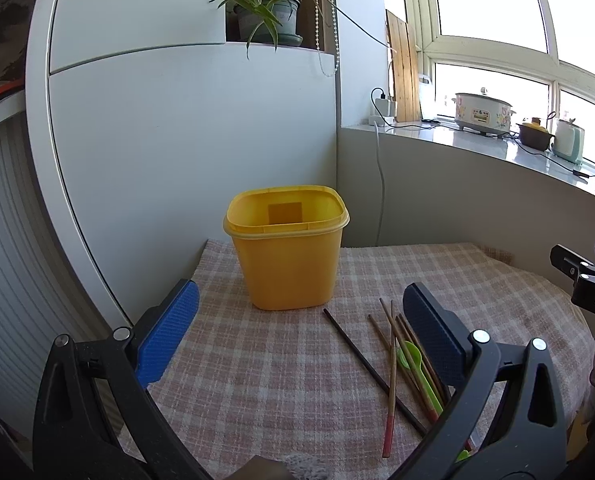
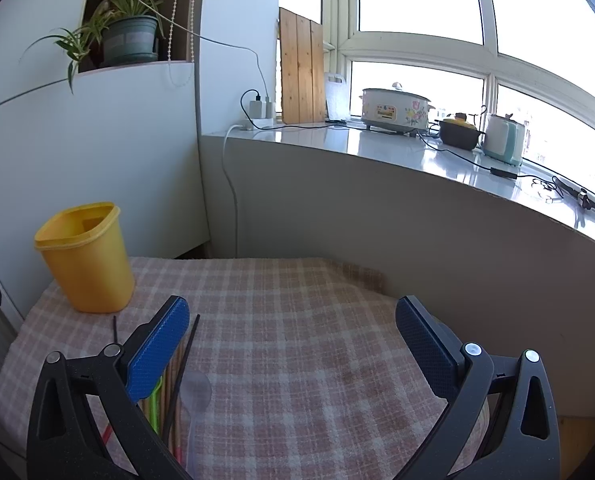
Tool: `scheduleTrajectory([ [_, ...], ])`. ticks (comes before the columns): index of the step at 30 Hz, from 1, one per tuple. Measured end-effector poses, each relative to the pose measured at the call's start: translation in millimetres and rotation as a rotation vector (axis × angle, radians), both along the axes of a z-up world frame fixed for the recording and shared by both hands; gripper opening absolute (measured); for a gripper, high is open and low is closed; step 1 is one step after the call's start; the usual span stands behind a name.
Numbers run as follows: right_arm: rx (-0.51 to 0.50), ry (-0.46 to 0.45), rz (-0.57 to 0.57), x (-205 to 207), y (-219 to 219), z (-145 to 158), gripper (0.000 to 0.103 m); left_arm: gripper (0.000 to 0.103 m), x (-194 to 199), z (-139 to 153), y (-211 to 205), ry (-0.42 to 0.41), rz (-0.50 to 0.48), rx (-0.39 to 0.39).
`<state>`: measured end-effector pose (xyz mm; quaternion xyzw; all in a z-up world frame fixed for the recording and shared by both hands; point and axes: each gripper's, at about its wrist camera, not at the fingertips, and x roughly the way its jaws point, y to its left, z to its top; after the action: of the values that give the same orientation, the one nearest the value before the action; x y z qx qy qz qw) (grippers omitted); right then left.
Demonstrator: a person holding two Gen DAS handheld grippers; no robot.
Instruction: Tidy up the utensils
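Note:
An empty yellow plastic container stands upright at the back of the checked cloth; it also shows in the right wrist view. Several wooden and dark chopsticks and a green plastic spoon lie loose on the cloth, front right of the container. My left gripper is open and empty, above the cloth in front of the container, with its right finger over the chopsticks. My right gripper is open and empty; the chopsticks, green spoon handle and a clear plastic spoon lie by its left finger.
The pink checked cloth covers a small table set in a corner between a white cabinet and a grey sill wall. The sill holds a cooker, pot, kettle and cables. A potted plant sits above.

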<state>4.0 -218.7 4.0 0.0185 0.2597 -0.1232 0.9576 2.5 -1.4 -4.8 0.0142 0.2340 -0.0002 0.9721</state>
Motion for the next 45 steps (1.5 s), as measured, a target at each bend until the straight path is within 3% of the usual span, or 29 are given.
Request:
scheduleTrajectory([
  [45,-0.001,0.016,0.021,-0.1,0.1,1.6,0.102,0.103,1.4,3.4,2.3,0.006,0.010,-0.005],
])
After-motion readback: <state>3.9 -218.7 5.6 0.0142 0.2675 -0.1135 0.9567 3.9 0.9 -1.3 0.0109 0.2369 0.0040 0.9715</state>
